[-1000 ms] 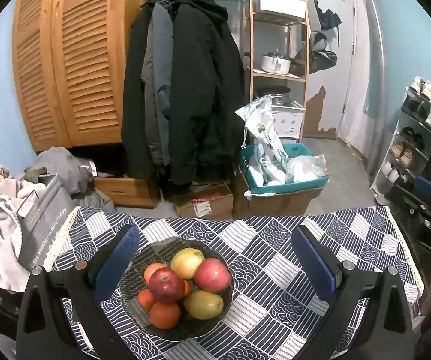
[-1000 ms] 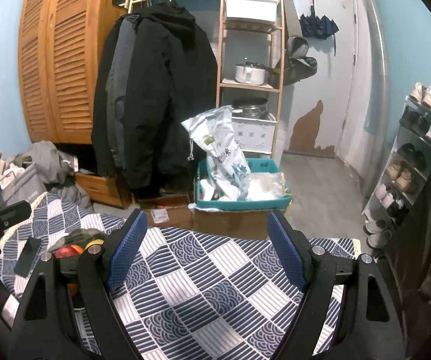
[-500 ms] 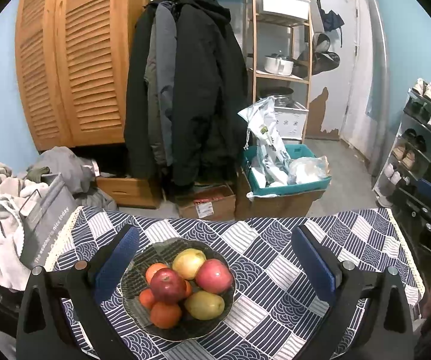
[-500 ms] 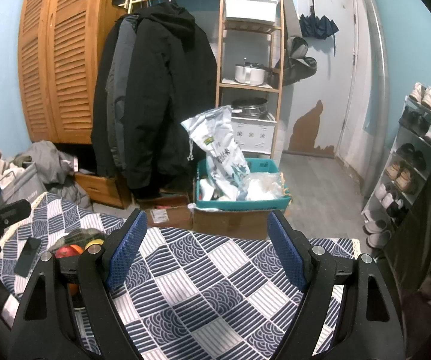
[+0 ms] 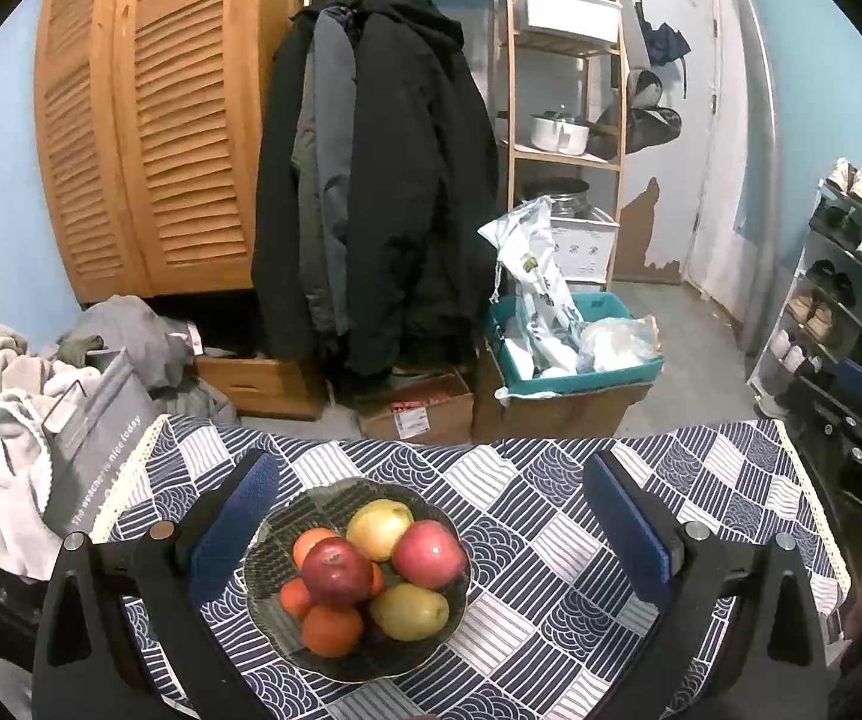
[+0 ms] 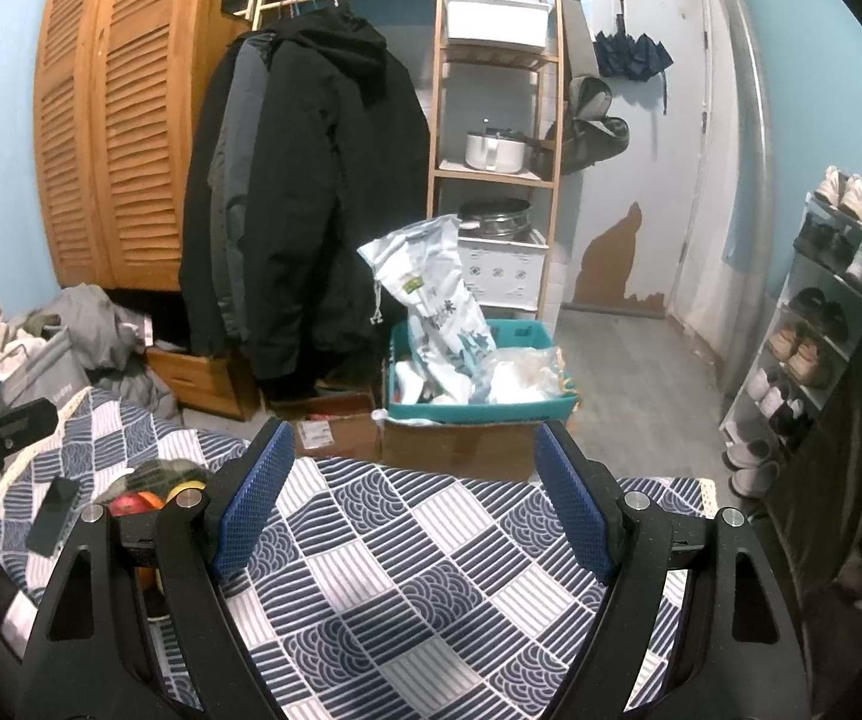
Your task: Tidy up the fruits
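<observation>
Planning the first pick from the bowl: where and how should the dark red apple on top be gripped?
Grip the dark red apple across its widest middle, coming from above. It sits on top of the pile in the bowl, oranges and a pear crowding its lower sides, so only its upper half is free for the left gripper.

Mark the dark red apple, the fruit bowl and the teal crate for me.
dark red apple (image 5: 336,570), left wrist view, top of its skin.
fruit bowl (image 5: 278,546), left wrist view, bare left inner wall.
teal crate (image 6: 479,411), right wrist view, front wall.
</observation>
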Demonstrator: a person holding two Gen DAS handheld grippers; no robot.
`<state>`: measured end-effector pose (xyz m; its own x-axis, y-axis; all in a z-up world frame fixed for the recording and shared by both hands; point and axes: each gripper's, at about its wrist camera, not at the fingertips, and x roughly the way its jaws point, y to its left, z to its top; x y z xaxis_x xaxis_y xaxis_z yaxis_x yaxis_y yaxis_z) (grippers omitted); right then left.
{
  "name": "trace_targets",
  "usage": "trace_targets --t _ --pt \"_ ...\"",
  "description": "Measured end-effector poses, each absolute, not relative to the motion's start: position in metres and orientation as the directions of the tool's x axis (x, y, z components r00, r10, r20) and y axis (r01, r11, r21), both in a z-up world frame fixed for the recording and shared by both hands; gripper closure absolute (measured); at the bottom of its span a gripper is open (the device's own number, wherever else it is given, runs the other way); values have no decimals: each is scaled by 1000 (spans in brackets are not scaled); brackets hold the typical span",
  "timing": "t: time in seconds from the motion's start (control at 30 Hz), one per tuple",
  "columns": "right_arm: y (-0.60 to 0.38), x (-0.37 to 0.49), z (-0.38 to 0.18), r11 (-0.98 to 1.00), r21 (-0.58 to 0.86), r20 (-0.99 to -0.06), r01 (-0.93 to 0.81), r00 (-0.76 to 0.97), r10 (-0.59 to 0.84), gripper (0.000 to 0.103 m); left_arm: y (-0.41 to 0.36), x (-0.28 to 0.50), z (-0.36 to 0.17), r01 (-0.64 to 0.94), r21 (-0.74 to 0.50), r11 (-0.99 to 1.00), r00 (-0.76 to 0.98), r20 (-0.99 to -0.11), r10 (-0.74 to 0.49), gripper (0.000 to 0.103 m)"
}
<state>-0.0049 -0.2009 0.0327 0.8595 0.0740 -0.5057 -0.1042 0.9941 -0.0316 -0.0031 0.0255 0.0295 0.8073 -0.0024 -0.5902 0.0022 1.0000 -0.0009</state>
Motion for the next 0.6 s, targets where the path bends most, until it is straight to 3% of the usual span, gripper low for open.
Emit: trace_targets --t 0.6 --pt "-201 -6 32 994 -33 -505 -104 860 73 22 24 -6 29 4 5 1000 818 -575 -1 1"
